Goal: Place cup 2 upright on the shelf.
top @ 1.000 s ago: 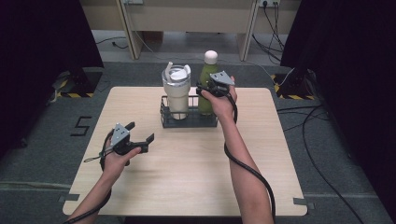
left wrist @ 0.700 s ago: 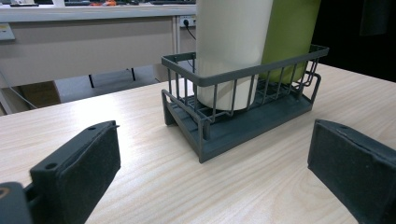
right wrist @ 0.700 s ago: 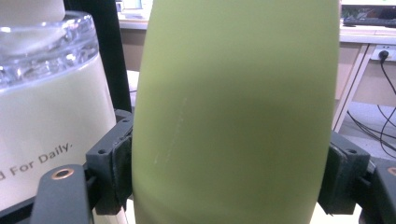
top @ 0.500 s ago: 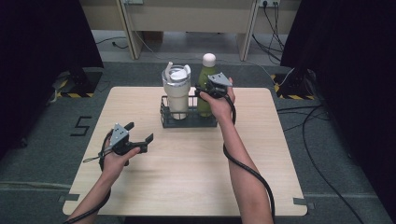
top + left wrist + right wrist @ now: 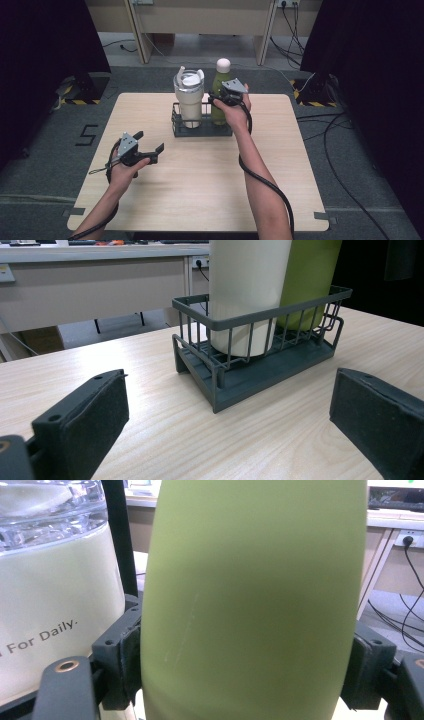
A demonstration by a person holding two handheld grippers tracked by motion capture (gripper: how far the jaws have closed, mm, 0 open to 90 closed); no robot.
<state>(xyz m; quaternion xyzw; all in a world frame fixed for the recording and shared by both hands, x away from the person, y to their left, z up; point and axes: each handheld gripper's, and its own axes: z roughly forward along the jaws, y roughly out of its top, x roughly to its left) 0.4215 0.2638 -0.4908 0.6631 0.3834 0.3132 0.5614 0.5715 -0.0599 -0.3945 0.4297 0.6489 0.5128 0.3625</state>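
Observation:
A green bottle [image 5: 219, 80] with a white cap stands in the right end of a dark wire rack [image 5: 200, 131] at the back of the table. Beside it in the rack is a cream tumbler [image 5: 189, 97] with a clear lid. My right gripper [image 5: 221, 100] is shut on the bottle's body; in the right gripper view both pads [image 5: 125, 660] press the green bottle [image 5: 250, 600] from either side, the tumbler [image 5: 50, 605] close at left. My left gripper [image 5: 148, 142] hovers open over the table's left. Its view looks toward the rack [image 5: 260, 375], with its pads [image 5: 85, 425] wide apart.
The light wooden table [image 5: 200, 190] has bare surface in front of and beside the rack. Cables trail from both grippers. Desk legs, floor cables and yellow-black floor markings lie beyond the far edge; dark curtains flank both sides.

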